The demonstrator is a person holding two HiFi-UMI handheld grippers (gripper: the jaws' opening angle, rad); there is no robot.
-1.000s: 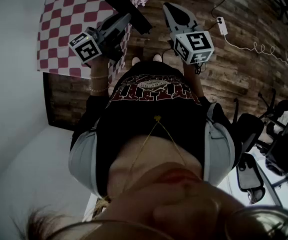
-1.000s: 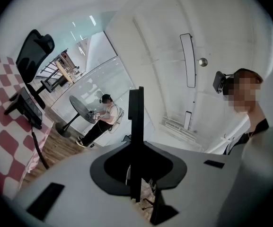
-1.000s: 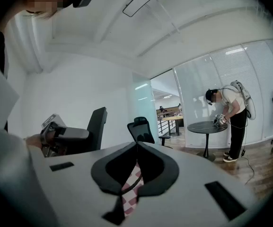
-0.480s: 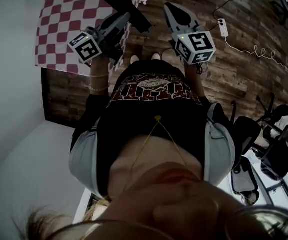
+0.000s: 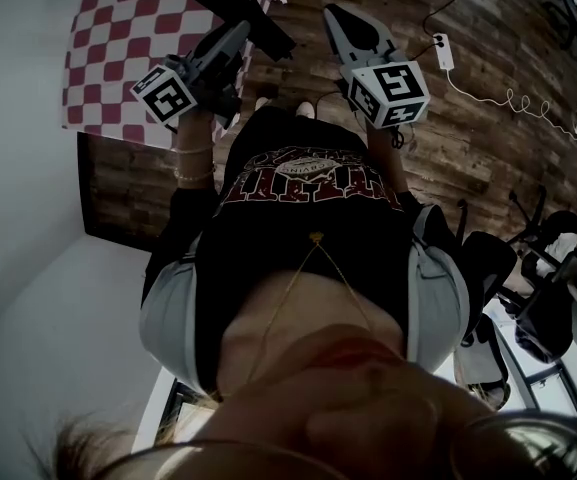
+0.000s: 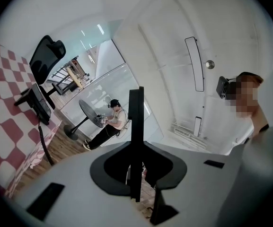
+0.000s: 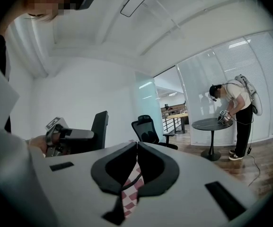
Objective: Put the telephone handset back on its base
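I count two grey grippers, the left gripper [image 6: 136, 98] and right gripper [image 7: 136, 148]. One red-and-white checked tablecloth [image 5: 128, 28], one white power strip [image 5: 446, 51].

We log the tablecloth [image 5: 118, 38] as red/white checks. Floor [image 5: 488, 118]: brown wood planks. Left gripper [image 6: 136, 126] & right gripper [image 7: 136, 148]: grey bodies, black jaws, white cubes [image 5: 390, 93] w/ black square markers. Shirt [image 5: 308, 218]: black, red/white print. Power strip [image 5: 446, 50]: white. Office chair [image 5: 498, 258]: black.
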